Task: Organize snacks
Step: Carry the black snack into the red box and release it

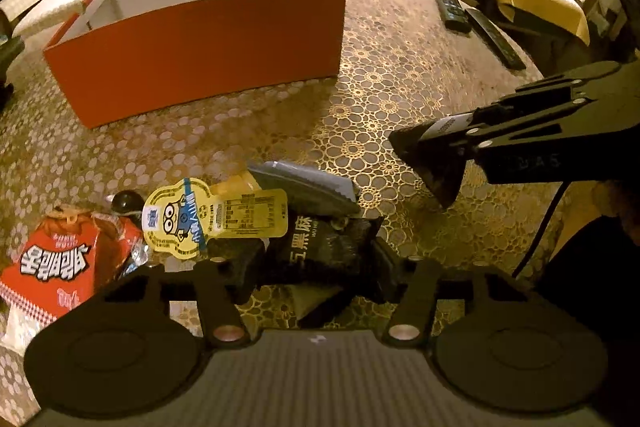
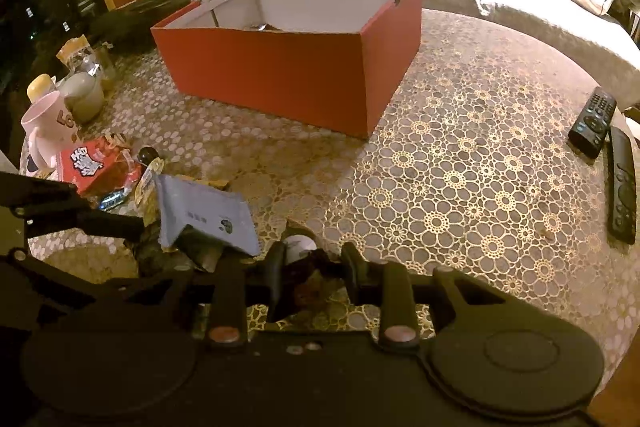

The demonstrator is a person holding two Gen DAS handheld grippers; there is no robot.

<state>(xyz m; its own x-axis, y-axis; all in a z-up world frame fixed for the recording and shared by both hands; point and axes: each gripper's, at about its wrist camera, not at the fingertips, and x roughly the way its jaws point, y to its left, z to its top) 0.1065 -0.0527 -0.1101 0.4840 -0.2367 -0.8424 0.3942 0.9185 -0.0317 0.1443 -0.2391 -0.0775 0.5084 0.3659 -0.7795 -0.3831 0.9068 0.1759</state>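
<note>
The black snack packet (image 1: 320,247) sits between the fingers of the left gripper (image 1: 316,263), which hold it just above the near edge of the tabletop (image 1: 400,67). Beside it lie a yellow pouch (image 1: 212,217), a grey packet (image 1: 308,187) and a red packet (image 1: 68,259). The right gripper (image 2: 314,275) holds a small dark snack (image 2: 308,267) between narrow fingers. The red box (image 2: 288,67) stands open near the far edge.
</note>
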